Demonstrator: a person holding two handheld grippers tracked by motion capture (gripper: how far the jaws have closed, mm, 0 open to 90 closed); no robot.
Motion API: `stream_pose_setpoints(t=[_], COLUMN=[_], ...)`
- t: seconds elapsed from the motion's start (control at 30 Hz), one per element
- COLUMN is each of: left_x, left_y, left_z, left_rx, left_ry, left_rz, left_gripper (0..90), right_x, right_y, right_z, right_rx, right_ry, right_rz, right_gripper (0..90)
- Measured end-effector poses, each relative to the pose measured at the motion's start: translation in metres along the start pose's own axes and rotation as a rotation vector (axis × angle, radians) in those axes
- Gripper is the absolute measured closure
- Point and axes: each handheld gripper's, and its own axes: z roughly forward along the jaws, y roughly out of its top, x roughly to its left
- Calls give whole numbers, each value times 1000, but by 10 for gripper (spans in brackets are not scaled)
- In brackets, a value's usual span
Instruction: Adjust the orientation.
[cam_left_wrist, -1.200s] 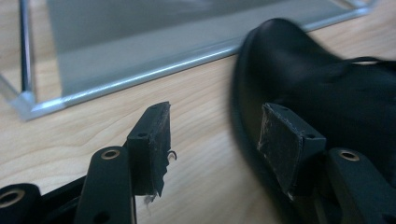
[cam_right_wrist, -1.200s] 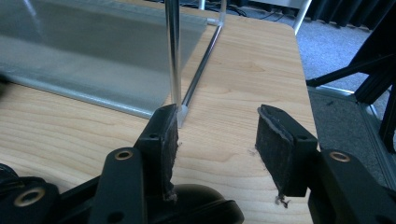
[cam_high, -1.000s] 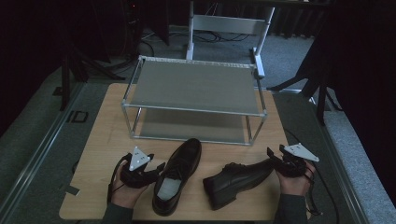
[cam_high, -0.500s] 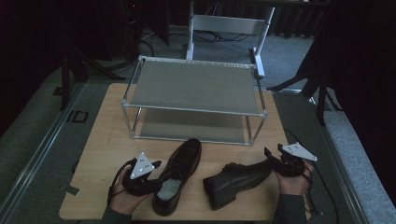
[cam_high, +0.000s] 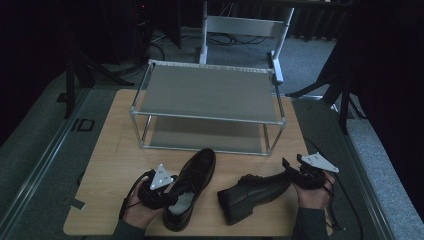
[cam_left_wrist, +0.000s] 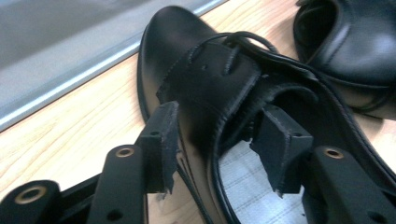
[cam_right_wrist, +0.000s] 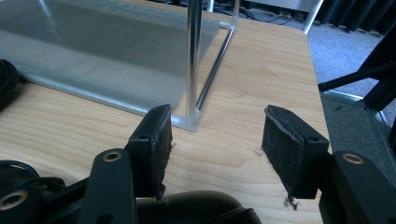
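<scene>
Two black leather shoes lie on the wooden table. The left shoe stands upright with its toe toward the rack. My left gripper straddles its near side wall, one pad outside and one inside the opening. Its jaws have just been closing, but the inner pad still stands off the leather. The right shoe points its toe left. My right gripper hovers at its heel, jaws having just opened a little, with nothing between them.
A two-tier metal shoe rack with grey shelves stands at the table's back half, its corner post right ahead of the right gripper. A white frame rises behind it. Dark stands flank the table.
My left gripper has edged right into the left shoe's opening and its jaws have narrowed. The right hand and both shoes stay where they were.
</scene>
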Motion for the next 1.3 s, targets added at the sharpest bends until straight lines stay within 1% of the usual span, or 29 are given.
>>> stream_pose_setpoints(t=[0.03, 0.13, 0.23, 0.33, 0.4, 0.5, 0.6, 0.67, 0.73, 0.77, 0.8, 0.9, 0.97, 1.0, 1.07, 1.13, 1.17, 1.2, 1.3], left_x=[1, 1, -1, -5, -8, -10, -12, -13, -13, -13, -13, -15, -16, -22, -28, -35, -35, -43, -53], left_y=[1, 2, 1, 2, 4, 4, 3, 2, 1, 1, 0, -1, -1, 1, 2, 4, 4, 5, 5], left_z=[1, 3, 3, 1, 0, -1, -1, -2, -3, -3, -4, -5, -5, -4, -4, -3, -3, -2, 0], left_rx=[4, 10, -1, -6, -1, 4, -9, -18, -28, -28, -36, -48, -47, -46, -41, -35, -35, -37, -33], left_ry=[2, 9, 32, 58, 76, 98, 111, 132, 156, 156, 168, 191, 197, 225, 256, 298, 298, 348, 421], left_rz=[1, 3, -2, 2, 9, 17, 8, 7, -4, -4, -20, -50, -52, -62, -70, -73, -73, -73, -96], left_gripper=[554, 580, 615, 665, 692, 724, 746, 767, 788, 798, 798, 815, 818, 818, 821, 823, 823, 823, 822], right_x=[0, 1, 1, 2, 3, 3, 4, 4, 4, 4, 4, 6, 6, 6, 5, 4, 4, 4, 4], right_y=[0, 0, 1, 5, 9, 14, 18, 19, 20, 20, 21, 21, 21, 21, 21, 21, 21, 22, 22], right_z=[1, 1, 2, 2, 3, 5, 9, 13, 15, 15, 16, 17, 17, 17, 16, 15, 15, 15, 14], right_rx=[0, 2, 3, 1, -4, -11, -11, -11, -10, -10, -9, -4, -4, -4, -6, -8, -8, -9, -11], right_ry=[1, 3, 7, 16, 19, 30, 37, 47, 53, 53, 56, 59, 60, 59, 60, 60, 60, 60, 60], right_rz=[-2, -4, -4, -8, -18, -15, -15, -7, -1, -1, 1, -1, -3, -3, -1, -2, -2, -2, -4], right_gripper=[419, 418, 418, 428, 445, 453, 454, 454, 454, 454, 454, 455, 454, 454, 454, 454, 454, 455, 454])
